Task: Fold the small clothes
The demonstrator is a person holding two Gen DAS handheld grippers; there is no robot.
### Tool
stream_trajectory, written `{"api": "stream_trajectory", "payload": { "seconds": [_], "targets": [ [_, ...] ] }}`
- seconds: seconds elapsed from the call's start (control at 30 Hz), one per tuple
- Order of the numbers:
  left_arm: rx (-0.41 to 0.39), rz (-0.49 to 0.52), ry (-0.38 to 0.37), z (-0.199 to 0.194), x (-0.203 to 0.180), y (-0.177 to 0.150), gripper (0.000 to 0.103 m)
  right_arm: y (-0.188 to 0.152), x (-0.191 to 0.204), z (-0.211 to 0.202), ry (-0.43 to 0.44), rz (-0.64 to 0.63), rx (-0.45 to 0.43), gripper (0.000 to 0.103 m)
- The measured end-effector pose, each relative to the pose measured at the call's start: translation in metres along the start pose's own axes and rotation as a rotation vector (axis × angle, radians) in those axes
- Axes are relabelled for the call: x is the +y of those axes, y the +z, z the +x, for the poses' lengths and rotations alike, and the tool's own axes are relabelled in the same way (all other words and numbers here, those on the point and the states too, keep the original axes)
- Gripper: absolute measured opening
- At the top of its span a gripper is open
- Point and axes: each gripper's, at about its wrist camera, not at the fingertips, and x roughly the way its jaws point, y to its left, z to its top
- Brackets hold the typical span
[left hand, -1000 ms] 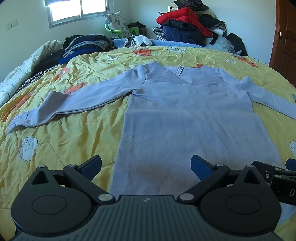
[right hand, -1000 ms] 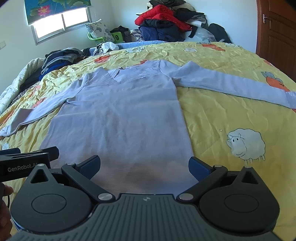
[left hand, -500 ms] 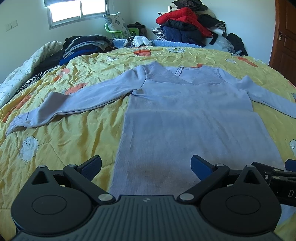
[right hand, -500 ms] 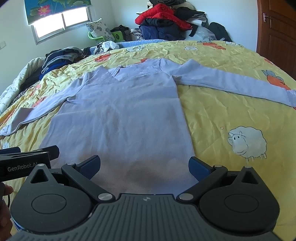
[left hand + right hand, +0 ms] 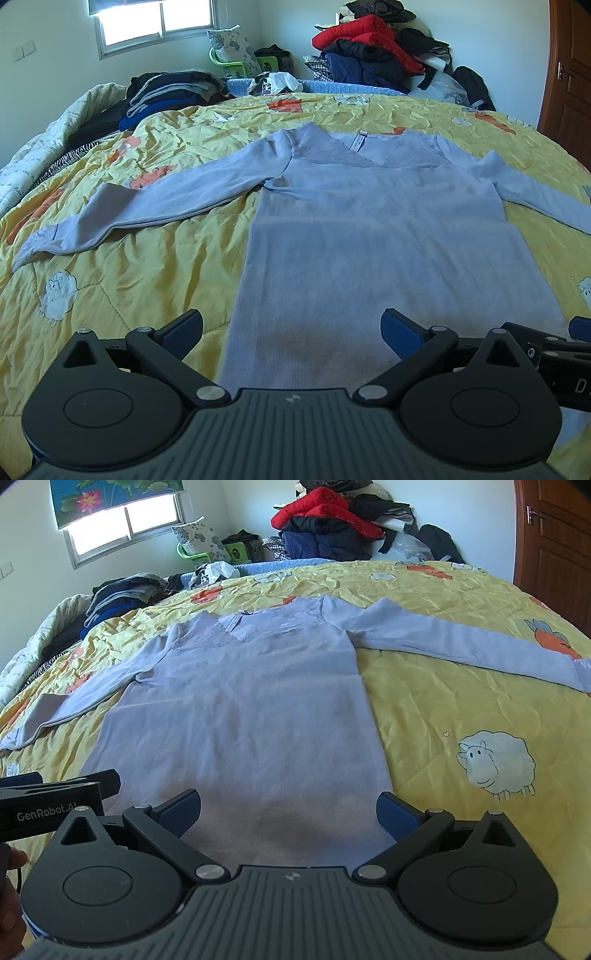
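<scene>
Lavender top (image 5: 388,236) lies flat on my quilt (image 5: 147,266) — both grippers wide, empty.
Left gripper (image 5: 291,328) and right gripper (image 5: 288,808) hover near the hem; thin knit probably bunches if I pinch quilt too.

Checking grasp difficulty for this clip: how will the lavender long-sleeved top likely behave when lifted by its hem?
The top looks thin and lies flat on the quilt, so it will probably drape limply. Both sleeves are spread wide and would likely trail. The quilt looks loosely wrinkled and may get pinched too.
</scene>
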Motion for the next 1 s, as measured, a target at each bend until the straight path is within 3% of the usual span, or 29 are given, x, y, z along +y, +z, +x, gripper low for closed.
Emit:
{"api": "stream_trajectory", "payload": {
  "seconds": [1.0],
  "targets": [
    [0.002, -0.002, 0.004, 0.0002, 0.0012, -0.0017, 0.103, -0.0021, 0.0002, -0.0021, 0.006, -0.005, -0.017, 0.102]
  ]
}}
